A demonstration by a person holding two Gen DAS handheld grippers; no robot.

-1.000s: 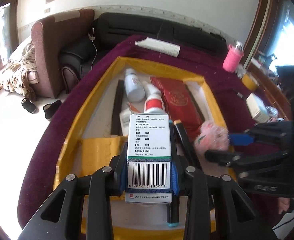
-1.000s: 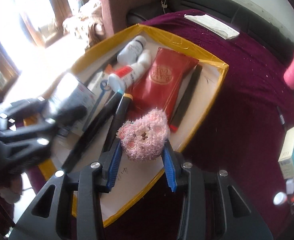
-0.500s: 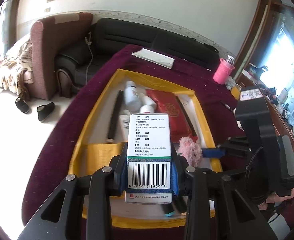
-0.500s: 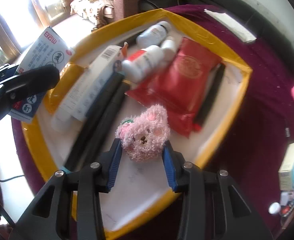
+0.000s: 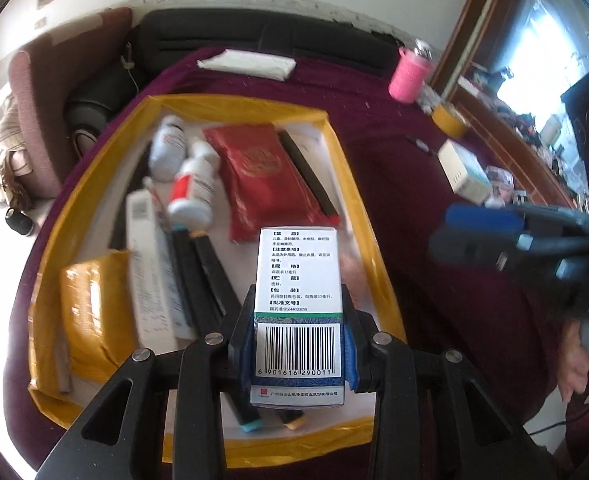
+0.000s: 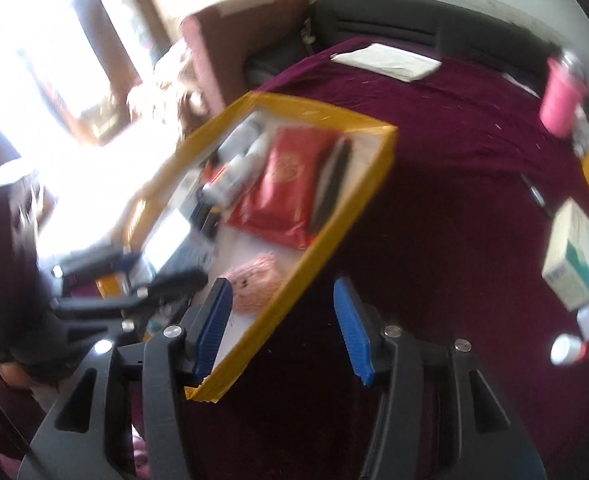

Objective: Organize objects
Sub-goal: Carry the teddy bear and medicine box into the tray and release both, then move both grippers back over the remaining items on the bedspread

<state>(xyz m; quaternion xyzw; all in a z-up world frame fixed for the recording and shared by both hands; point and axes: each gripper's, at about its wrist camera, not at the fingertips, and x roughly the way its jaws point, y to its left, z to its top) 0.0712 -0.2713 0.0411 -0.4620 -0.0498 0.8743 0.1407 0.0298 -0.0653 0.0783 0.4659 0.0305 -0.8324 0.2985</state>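
Note:
My left gripper (image 5: 298, 340) is shut on a white medicine box (image 5: 298, 304) with a barcode and holds it above the near right part of the yellow-rimmed tray (image 5: 354, 184). My right gripper (image 6: 284, 324) is open and empty, over the tray's right rim (image 6: 334, 220); it also shows in the left wrist view (image 5: 478, 232). The pink plush toy (image 6: 256, 286) lies in the tray just beyond the right gripper's left finger. The tray holds white bottles (image 5: 192, 196), a red packet (image 5: 268, 176) and black markers (image 5: 210, 276).
On the maroon cloth (image 6: 454, 220) right of the tray lie a white-green box (image 6: 570, 256), a yellow tape roll (image 5: 448, 120), a pink cup (image 6: 560, 100) and folded white paper (image 6: 386, 60). A black sofa (image 5: 254, 40) stands behind.
My right gripper has opened and let go of the pink plush toy in the tray, then pulled back to the right. My left gripper still holds the box, now lower over the tray.

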